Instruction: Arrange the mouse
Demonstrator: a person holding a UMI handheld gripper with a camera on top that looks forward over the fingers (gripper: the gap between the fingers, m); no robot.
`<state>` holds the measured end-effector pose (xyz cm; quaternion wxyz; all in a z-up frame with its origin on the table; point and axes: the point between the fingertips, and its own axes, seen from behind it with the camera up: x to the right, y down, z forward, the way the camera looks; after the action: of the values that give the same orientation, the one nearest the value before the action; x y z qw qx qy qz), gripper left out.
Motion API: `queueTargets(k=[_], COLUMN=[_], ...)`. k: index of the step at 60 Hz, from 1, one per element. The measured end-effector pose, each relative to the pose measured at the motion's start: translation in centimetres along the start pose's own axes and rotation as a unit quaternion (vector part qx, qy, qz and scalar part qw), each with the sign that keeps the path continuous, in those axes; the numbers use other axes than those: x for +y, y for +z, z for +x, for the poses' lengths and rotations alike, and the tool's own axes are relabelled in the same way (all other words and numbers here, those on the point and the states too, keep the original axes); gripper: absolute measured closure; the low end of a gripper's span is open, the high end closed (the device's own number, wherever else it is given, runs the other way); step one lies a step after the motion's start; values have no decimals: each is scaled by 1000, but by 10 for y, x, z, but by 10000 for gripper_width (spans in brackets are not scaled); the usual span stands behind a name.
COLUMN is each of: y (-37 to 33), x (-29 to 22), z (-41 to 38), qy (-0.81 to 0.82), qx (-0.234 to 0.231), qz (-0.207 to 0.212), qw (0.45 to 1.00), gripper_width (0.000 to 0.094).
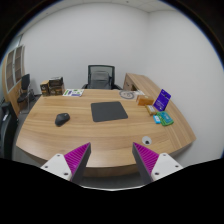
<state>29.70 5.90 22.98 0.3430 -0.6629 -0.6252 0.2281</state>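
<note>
Two fingers: the gripper (110, 160) hangs above the near edge of the worktop, its fingers spread wide apart with nothing between them; the magenta pads (76, 158) face each other across bare wood.
Mouse: a small black mouse (62, 119) lies on the worktop beyond the left finger, well ahead of it and untouched.
Mouse mat: a dark grey rectangular mat (108, 111) lies flat ahead of the gap between the fingers, farther off than the mouse and to the right of it; the two are apart, with wood showing between them.
Worktop: a broad curved wooden worktop (100, 138) stretches away from the fingers, with a side wing running off beyond the right finger.
Right side: a purple upright card or box (162, 99) stands beyond the right finger, and just nearer than it sits a small teal item (164, 119) that I cannot make out in detail.
Far edge: some papers (73, 93) lie at the far left of the worktop, and a round pale object (127, 95) lies at the far right.
Chair: a black office chair (100, 77) stands behind the worktop, straight beyond the mat.
Shelving: a wooden shelf unit (14, 75) stands against the wall, far off past the left finger.
</note>
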Motion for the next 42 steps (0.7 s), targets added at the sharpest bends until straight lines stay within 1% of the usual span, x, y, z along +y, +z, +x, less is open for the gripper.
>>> queueTargets(k=[10, 15, 25, 42], y=[10, 20, 37, 66], x=[0, 0, -6, -20], z=[-3, -15, -58, -138], qy=[2, -1, -10, -20], qx=[0, -9, -33, -63], qz=[-4, -5, -9, 1], qw=[1000, 1000, 999, 998], gripper_width=[78, 77, 79, 78])
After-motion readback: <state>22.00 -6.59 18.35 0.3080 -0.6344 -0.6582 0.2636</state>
